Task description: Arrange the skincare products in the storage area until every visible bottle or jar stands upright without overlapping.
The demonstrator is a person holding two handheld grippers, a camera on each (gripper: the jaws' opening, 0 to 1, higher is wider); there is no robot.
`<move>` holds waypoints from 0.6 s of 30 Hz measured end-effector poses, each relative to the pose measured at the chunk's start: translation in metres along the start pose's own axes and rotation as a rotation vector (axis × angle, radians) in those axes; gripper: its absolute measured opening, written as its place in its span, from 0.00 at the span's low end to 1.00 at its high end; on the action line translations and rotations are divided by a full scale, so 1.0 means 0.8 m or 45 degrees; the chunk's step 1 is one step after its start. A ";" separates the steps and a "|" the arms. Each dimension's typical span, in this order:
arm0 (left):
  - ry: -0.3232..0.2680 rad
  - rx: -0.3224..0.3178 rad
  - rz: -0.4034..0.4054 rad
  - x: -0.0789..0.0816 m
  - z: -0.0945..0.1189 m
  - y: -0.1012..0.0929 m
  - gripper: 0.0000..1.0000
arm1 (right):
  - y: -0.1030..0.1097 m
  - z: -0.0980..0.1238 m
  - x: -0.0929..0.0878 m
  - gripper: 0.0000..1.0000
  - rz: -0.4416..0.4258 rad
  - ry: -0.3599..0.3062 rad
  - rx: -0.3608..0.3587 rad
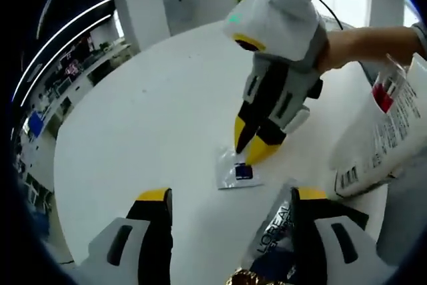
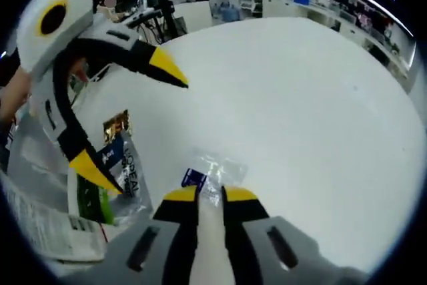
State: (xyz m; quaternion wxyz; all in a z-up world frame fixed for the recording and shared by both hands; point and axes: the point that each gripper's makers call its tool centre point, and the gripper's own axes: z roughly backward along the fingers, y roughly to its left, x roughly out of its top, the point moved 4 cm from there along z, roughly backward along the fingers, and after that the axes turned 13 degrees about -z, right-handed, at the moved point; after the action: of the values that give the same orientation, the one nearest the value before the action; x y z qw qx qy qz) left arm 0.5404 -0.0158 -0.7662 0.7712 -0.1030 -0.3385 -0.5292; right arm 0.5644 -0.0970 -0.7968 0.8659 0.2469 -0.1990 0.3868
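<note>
We find a small clear sachet with a blue label lying flat on the round white table, and in the left gripper view the right tool has its yellow tips narrowed together on the sachet's upper edge. In the right gripper view the same sachet sits just ahead of that tool's tips, which stand close together with only a slim gap; we cannot tell whether they actually pinch the film. A silver L'Oreal sachet lies beside the left tool's right jaw, the left tool standing wide apart over bare table. In the right gripper view the left tool appears with its jaws spread, the L'Oreal sachet lying between them. A large white bottle with printed text lies tilted at the table's edge.
</note>
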 end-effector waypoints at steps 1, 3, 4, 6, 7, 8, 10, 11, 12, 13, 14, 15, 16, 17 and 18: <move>0.001 -0.010 -0.001 0.000 -0.006 0.000 0.68 | -0.002 -0.001 0.002 0.14 -0.007 0.003 -0.004; 0.016 -0.019 -0.004 0.001 -0.015 0.003 0.67 | 0.007 0.000 0.000 0.13 -0.035 0.004 -0.010; 0.018 -0.020 -0.004 0.002 -0.017 0.002 0.66 | 0.008 0.000 0.000 0.13 -0.040 0.005 -0.012; 0.028 -0.030 -0.006 0.006 -0.022 -0.004 0.66 | 0.007 0.001 0.001 0.12 -0.062 0.008 -0.011; 0.033 -0.037 -0.013 0.007 -0.027 -0.002 0.66 | 0.004 0.000 0.002 0.12 -0.073 0.009 -0.010; 0.033 -0.039 -0.020 0.007 -0.030 0.001 0.65 | 0.003 0.000 0.003 0.12 -0.084 0.007 -0.008; 0.033 -0.047 -0.028 0.010 -0.037 0.002 0.64 | 0.003 0.001 0.002 0.11 -0.120 0.000 -0.005; 0.035 -0.045 -0.031 0.010 -0.039 0.003 0.63 | 0.004 0.001 0.002 0.11 -0.140 -0.002 -0.001; 0.040 -0.040 -0.037 0.013 -0.040 0.000 0.63 | 0.004 0.001 0.002 0.11 -0.147 -0.003 0.000; 0.049 -0.042 -0.047 0.014 -0.043 -0.001 0.62 | 0.001 -0.001 0.004 0.11 -0.161 -0.007 0.002; 0.053 -0.045 -0.050 0.016 -0.044 -0.004 0.61 | 0.001 -0.001 0.003 0.11 -0.179 -0.010 0.007; 0.060 -0.055 -0.054 0.016 -0.045 -0.005 0.61 | 0.001 0.000 0.003 0.11 -0.184 -0.009 0.006; 0.067 -0.064 -0.066 0.017 -0.048 -0.008 0.61 | 0.000 0.000 0.002 0.11 -0.197 -0.010 0.010; 0.072 -0.066 -0.075 0.018 -0.049 -0.009 0.60 | 0.000 0.000 0.002 0.11 -0.205 -0.011 0.013; 0.083 -0.066 -0.079 0.018 -0.051 -0.010 0.60 | 0.000 0.000 0.001 0.11 -0.219 -0.014 0.019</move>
State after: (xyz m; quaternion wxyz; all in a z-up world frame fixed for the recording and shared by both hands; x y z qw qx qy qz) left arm 0.5536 -0.0508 -0.7897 0.7621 -0.0953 -0.3024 -0.5645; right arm 0.5648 -0.0966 -0.7960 0.8929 0.2717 -0.1789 0.3112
